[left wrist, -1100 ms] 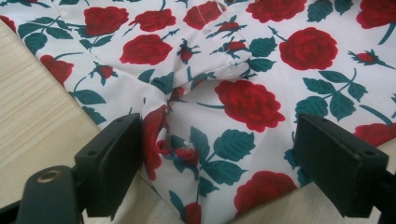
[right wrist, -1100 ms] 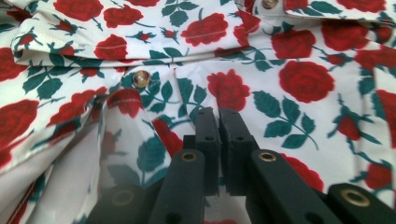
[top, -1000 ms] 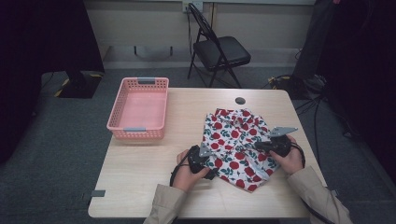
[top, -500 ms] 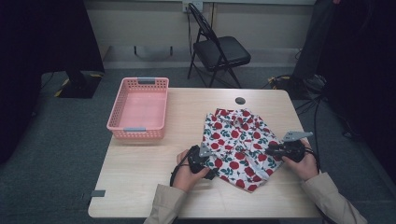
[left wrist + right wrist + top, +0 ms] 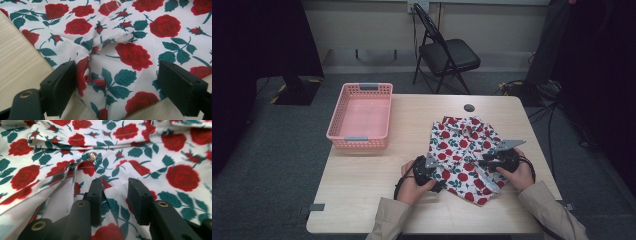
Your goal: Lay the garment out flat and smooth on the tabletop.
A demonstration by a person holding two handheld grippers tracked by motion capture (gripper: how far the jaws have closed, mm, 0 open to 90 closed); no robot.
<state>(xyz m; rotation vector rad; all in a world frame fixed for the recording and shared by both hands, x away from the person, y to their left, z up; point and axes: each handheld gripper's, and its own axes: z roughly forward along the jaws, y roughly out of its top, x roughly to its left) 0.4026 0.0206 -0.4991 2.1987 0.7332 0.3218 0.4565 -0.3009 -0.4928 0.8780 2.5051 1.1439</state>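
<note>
White rose-print cloth garment (image 5: 464,150) on pale wooden table (image 5: 377,175), left gripper (image 5: 117,86) spread wide over its hem, right gripper (image 5: 113,200) narrowing, fabric fold between jaws, unpinched.

The rose-print cloth (image 5: 140,50) runs past the frame edges in both gripper views, its outline unseen.

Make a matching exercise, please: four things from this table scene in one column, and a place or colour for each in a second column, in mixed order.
Things:
1. basket
2. rose-print cloth
3. folding chair
4. round cap

Places or colours:
A. on the floor beyond the table's far edge
B. pink, at the table's far left corner
C. small and dark, on the tabletop near the far edge
D. white with red flowers, between the two hand-held grippers

Pairs: 1-B, 2-D, 3-A, 4-C
</note>
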